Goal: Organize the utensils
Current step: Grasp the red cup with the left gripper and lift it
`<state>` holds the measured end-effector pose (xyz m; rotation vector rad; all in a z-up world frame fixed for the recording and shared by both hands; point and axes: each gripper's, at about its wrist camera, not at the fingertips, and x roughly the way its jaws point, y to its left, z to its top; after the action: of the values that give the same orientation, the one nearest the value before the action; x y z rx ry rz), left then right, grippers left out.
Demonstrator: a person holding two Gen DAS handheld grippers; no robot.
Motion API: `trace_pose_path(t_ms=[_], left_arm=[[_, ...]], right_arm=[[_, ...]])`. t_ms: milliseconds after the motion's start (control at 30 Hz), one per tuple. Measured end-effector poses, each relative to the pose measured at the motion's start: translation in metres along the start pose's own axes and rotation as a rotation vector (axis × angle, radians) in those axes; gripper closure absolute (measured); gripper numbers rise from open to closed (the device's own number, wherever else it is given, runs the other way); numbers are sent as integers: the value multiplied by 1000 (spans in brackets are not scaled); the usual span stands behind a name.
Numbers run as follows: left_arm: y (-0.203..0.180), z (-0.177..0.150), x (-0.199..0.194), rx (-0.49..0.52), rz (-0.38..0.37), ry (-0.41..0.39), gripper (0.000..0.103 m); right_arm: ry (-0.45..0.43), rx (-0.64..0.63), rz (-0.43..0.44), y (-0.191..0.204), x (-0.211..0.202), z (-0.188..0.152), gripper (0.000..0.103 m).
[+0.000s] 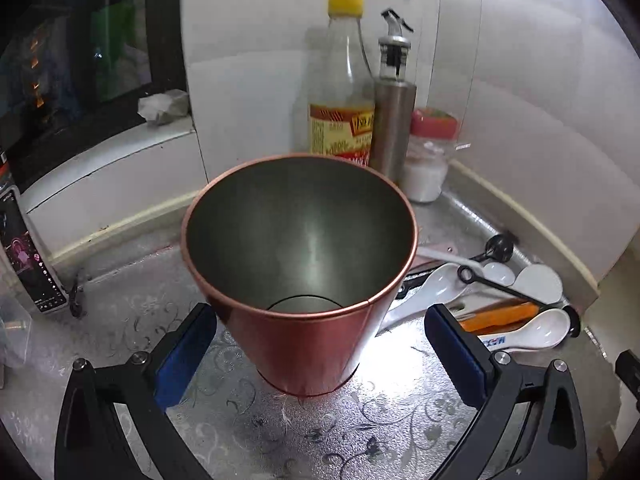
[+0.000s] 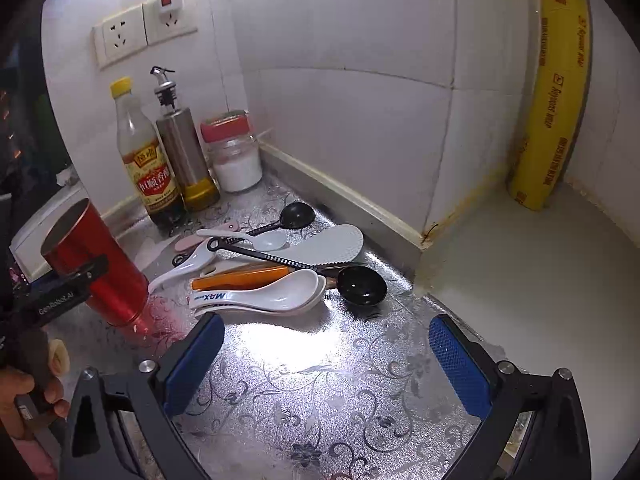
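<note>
A red metal cup stands upright and empty on the silver patterned counter; it also shows at the left of the right wrist view. My left gripper is open, its blue pads on either side of the cup without touching. A pile of utensils lies to the cup's right: white ceramic spoons, an orange-handled tool, a black measuring spoon, a second black scoop and a white rice paddle. My right gripper is open and empty, just in front of the pile.
A vinegar bottle, a steel oil dispenser and a red-lidded jar stand against the tiled wall. A yellow wrap box leans in the right corner. Wall sockets sit above. A phone stands at far left.
</note>
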<state>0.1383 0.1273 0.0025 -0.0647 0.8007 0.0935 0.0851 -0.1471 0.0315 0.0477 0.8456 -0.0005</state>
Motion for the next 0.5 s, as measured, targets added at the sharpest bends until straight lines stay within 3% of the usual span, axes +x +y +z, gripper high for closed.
trace_pose_path(t_ms=[400, 500], left_arm=[[-3, 0, 22, 26, 3, 5, 1], [-2, 1, 25, 20, 4, 1, 8]], right_arm=[[45, -12, -20, 8, 24, 3, 0], [51, -11, -14, 11, 29, 4, 0]])
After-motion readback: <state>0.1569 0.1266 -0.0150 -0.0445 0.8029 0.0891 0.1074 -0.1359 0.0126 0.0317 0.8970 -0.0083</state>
